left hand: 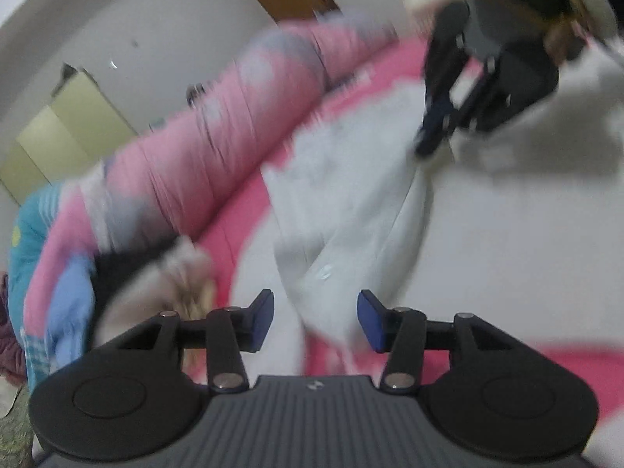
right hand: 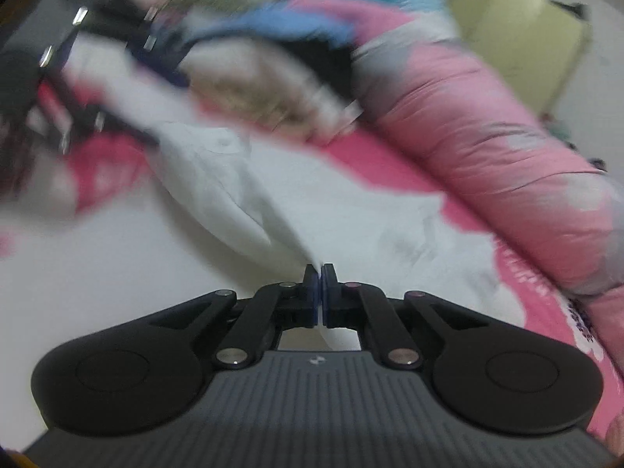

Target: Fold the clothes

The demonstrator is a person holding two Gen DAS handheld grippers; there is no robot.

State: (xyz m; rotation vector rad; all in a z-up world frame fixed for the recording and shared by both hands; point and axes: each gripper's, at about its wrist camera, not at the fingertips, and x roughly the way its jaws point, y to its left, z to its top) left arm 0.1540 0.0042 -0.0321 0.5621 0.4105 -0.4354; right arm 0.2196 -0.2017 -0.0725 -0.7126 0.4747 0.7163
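White cloth, a garment [right hand: 241, 191], lies spread over the pink bed [right hand: 374, 163], one edge pinched between the closed right tongs [right hand: 321, 273]. The left tongs [left hand: 315, 318] hang open above it, gripping nothing. Judging by this, a fold is in hand: the held edge wants carrying across and laying flat. Blur hides finer creases.

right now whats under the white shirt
A pink bed sheet shows around the white shirt, whose edge the right gripper pinches. Anything directly beneath the cloth is covered.
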